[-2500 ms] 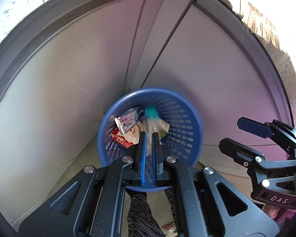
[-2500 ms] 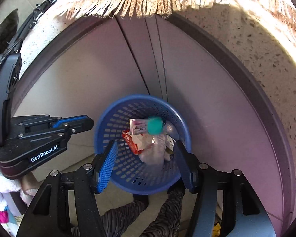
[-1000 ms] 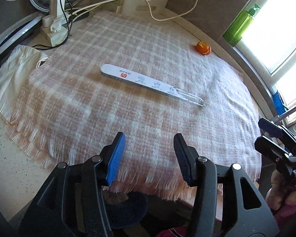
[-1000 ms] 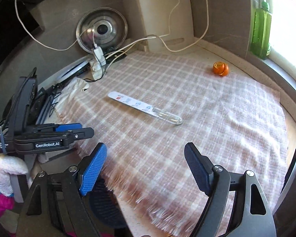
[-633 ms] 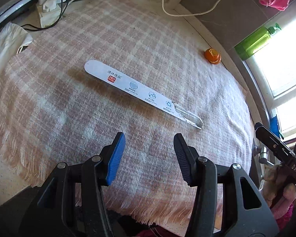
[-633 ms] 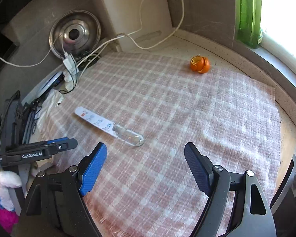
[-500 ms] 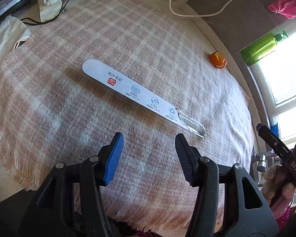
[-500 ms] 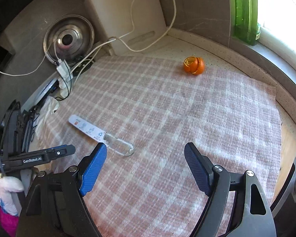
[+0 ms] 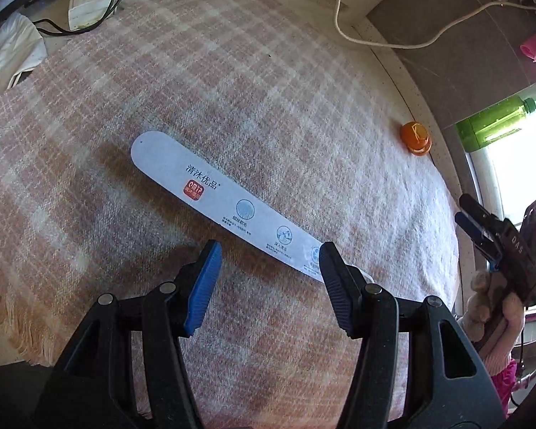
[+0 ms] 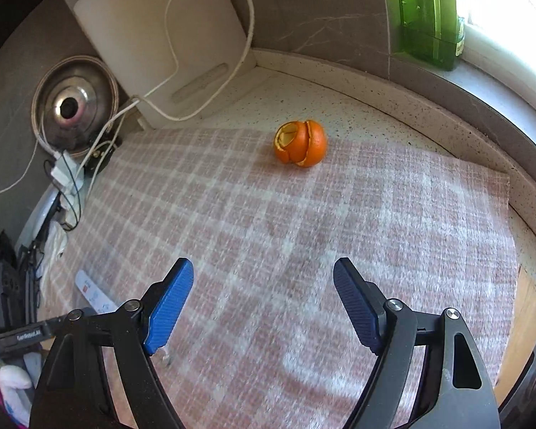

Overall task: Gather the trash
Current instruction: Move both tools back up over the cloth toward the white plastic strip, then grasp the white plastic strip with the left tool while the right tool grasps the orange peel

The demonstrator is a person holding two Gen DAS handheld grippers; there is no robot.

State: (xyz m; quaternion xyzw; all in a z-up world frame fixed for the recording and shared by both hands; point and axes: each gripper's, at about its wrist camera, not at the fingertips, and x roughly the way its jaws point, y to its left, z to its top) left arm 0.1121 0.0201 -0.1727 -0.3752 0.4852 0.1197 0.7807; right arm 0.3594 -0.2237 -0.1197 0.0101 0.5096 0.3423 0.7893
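Both grippers, left (image 9: pixel 268 271) and right (image 10: pixel 262 296), hang spread and empty; I still have the toothbrush package (image 9: pixel 228 207) mid-cloth (image 9: pixel 268 89) and the orange peel (image 10: pixel 301 144) near its far edge to collect.

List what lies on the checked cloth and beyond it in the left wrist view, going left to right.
White power strip → long white toothbrush package → orange peel → green bottle at the window → the right claw at the picture's edge.
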